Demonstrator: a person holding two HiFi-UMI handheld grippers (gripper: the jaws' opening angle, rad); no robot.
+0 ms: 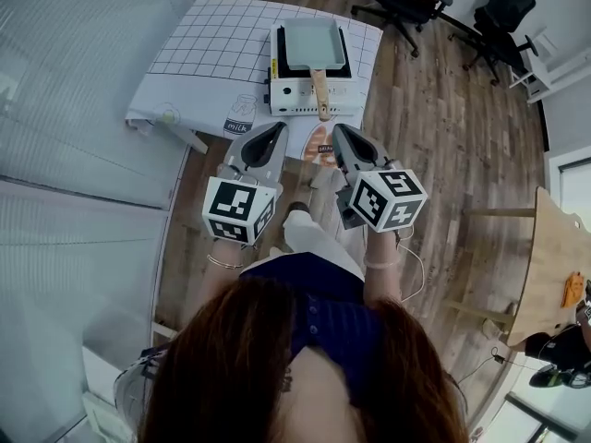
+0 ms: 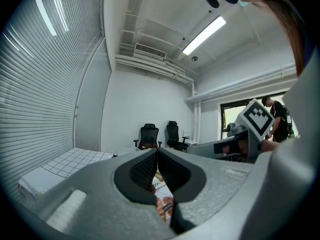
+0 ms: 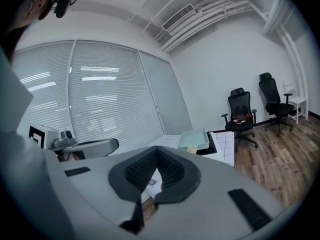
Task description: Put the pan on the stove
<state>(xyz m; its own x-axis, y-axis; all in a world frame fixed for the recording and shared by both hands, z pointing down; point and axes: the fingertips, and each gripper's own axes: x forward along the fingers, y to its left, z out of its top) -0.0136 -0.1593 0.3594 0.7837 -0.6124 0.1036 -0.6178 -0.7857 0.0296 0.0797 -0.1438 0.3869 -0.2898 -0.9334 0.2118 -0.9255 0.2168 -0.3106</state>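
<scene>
**1. Claw state.** The left claw (image 1: 275, 127) and the right claw (image 1: 340, 129) sit side by side, short of the table (image 1: 212, 44). On each, I read the jaws as pressed together with nothing between them.

**2. Position of the work.** Just ahead of the claw tips, and between them, lies an orange packet (image 1: 319, 144). Beyond it stands the stove (image 1: 300, 98), ahead of both claws. The pan (image 1: 314, 42) already rests on the stove. Its handle (image 1: 320, 90) points back toward the claws and overhangs the stove front.

**3. Procedure.** I judge the placement done, so the step in hand is a check.
- I confirm that the pan sits flat and square on the stove.
- If it needs correcting, I open the right claw first, since closed jaws would only push the handle.
- I approach level, in line with the handle, and grip it at mid-length.
- I keep the left claw to its own side, clear of the stove.

**4. Legible writing.** A label at the table edge, just ahead of the left claw, reads "milk" (image 1: 238, 125). The print on the packet is too small to read.
</scene>
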